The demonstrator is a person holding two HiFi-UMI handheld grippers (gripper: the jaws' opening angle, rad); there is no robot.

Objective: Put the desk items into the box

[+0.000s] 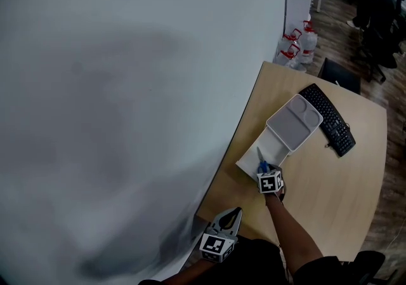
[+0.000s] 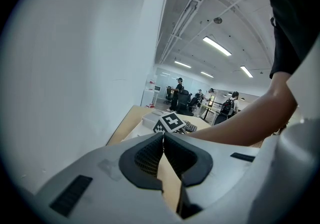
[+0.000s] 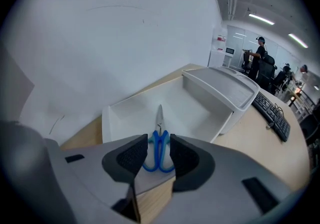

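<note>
A white box [image 1: 274,141] stands open on the wooden desk [image 1: 330,182], its lid [image 1: 294,122] tipped back. Blue-handled scissors [image 3: 159,143] lie on the box floor [image 3: 195,113], blades pointing away. My right gripper [image 3: 159,150] hovers over the box's near end, open, with the scissor handles between the pads and apart from them. In the head view the same gripper [image 1: 266,172] sits at the box's near end. My left gripper [image 1: 229,217] is shut and empty near the desk's corner by the wall; its pads [image 2: 150,155] meet at the tips.
A black keyboard [image 1: 327,119] lies just right of the lid. A pale wall [image 1: 127,87] runs along the desk's left edge. Water bottles [image 1: 298,42] stand on the floor beyond the desk. People sit at desks far off.
</note>
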